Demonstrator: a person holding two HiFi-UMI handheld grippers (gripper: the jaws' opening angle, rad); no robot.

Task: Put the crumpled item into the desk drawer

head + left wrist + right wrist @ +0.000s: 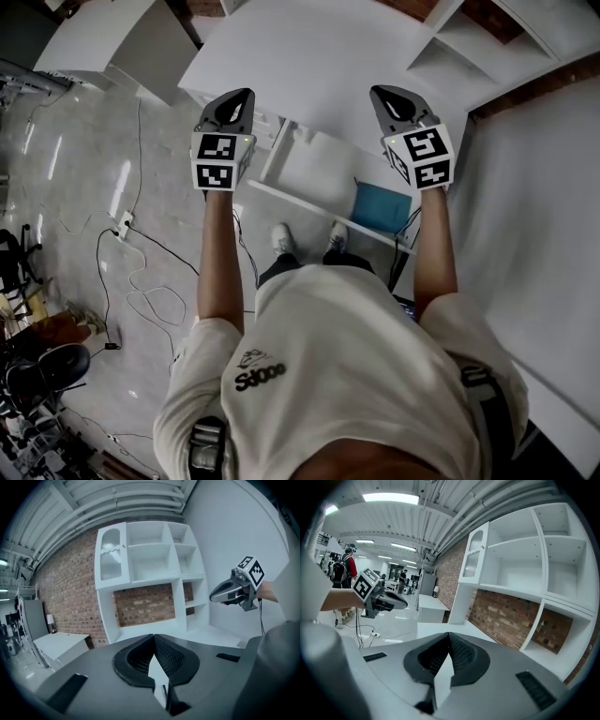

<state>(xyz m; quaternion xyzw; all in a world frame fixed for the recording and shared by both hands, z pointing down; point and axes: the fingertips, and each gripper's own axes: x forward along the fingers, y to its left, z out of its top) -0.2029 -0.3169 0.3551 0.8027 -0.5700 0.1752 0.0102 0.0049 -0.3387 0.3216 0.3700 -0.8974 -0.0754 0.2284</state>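
Fingers [176, 660] of the left gripper [153, 637] are pressed together tip to tip with nothing between them. The right gripper [449, 633] matches it, its fingers [461, 656] closed and empty. The person in a white shirt [347, 375] holds both up at arm's length, side by side and well apart, each with its marker cube [217, 161] facing back toward the body.

Down by the person's shoes [281, 239], cables [141, 281] trail across the pale floor [75, 187] on the left.

Just past the shoes, the white desk drawer [319, 169] stands pulled open under the grippers. A teal item [380, 208] lies inside it at the right end, below the right gripper and clear of both tools. From here it is too small to tell whether it is crumpled.

Beyond the drawer is the bare white desk top [309, 66]. At the far side a white shelf unit [150, 573] with open compartments stands against a brick wall [145, 602]. A second white desk [61, 644] sits off to the left of it.
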